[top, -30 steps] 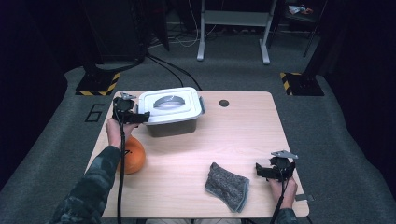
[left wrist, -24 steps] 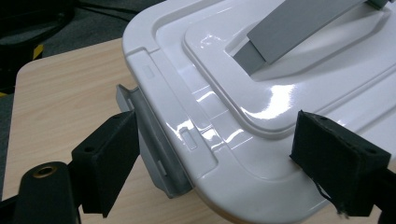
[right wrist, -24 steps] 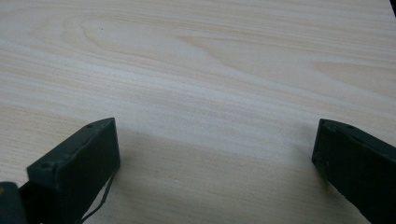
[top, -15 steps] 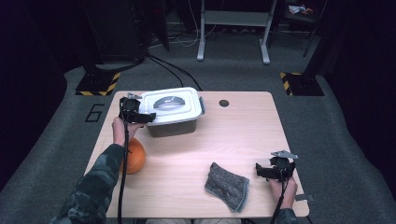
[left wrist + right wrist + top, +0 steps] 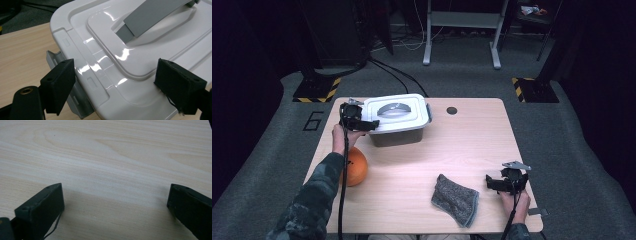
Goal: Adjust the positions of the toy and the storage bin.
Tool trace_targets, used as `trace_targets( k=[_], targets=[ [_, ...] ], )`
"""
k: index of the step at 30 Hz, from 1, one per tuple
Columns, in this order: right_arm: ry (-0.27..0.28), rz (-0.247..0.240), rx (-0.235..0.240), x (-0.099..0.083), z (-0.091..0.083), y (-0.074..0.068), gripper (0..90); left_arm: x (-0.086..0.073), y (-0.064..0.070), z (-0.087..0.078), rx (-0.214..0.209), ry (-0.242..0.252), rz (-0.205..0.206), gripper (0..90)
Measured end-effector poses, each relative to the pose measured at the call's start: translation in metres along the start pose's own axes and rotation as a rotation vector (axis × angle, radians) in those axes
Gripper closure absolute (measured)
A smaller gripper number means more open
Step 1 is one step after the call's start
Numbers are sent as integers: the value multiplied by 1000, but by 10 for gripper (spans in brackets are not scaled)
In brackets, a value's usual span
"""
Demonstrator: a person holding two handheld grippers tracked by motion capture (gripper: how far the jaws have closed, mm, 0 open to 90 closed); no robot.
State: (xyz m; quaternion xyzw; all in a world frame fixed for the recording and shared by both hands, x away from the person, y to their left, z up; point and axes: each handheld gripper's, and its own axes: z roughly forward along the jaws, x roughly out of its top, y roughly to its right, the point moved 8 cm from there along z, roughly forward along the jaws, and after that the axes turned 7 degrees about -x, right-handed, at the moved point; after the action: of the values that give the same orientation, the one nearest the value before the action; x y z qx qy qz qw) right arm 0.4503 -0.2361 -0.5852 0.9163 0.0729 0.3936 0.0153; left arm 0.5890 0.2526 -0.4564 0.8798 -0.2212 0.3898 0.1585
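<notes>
Left gripper [image 5: 362, 121], fingers spread wide and holding nothing, poised at the left end of a white lid [image 5: 396, 112] that sits on a grey storage box [image 5: 398, 136] near the far left corner of the worktop [image 5: 472, 145]. In the left gripper view the two black fingers [image 5: 58, 85] stand on either side of the lid's [image 5: 105, 57] corner, above its glossy surface; whether they touch the plastic cannot be told from this angle. A grey handle [image 5: 152, 17] lies across the raised centre of the lid, and a grey latch [image 5: 53, 58] projects from the box's end just below the lid's rim. Right gripper [image 5: 499, 184], fingers likewise wide apart and empty, held low over bare wood near the near right corner of the worktop; the right gripper view shows plain wood grain [image 5: 107, 165] between its fingers [image 5: 41, 210]. An orange ball [image 5: 355, 166] rests near the left edge, beside the person's left sleeve [image 5: 312, 200]. A grey knitted cloth [image 5: 455, 199] lies crumpled near the near edge, just to the left of the right gripper and apart from it.
</notes>
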Motion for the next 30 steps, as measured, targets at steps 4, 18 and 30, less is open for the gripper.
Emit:
trace_targets(
  k=[4,18,30],
  targets=[
    [0,0,0,0,0,0,0,2,5,3,-21,-16,29,166],
    [0,0,0,0,0,0,0,9,25,15,-73,-26,55,169],
    [0,1,0,0,0,0,0,13,40,24,-100,-12,66,168]
  ],
)
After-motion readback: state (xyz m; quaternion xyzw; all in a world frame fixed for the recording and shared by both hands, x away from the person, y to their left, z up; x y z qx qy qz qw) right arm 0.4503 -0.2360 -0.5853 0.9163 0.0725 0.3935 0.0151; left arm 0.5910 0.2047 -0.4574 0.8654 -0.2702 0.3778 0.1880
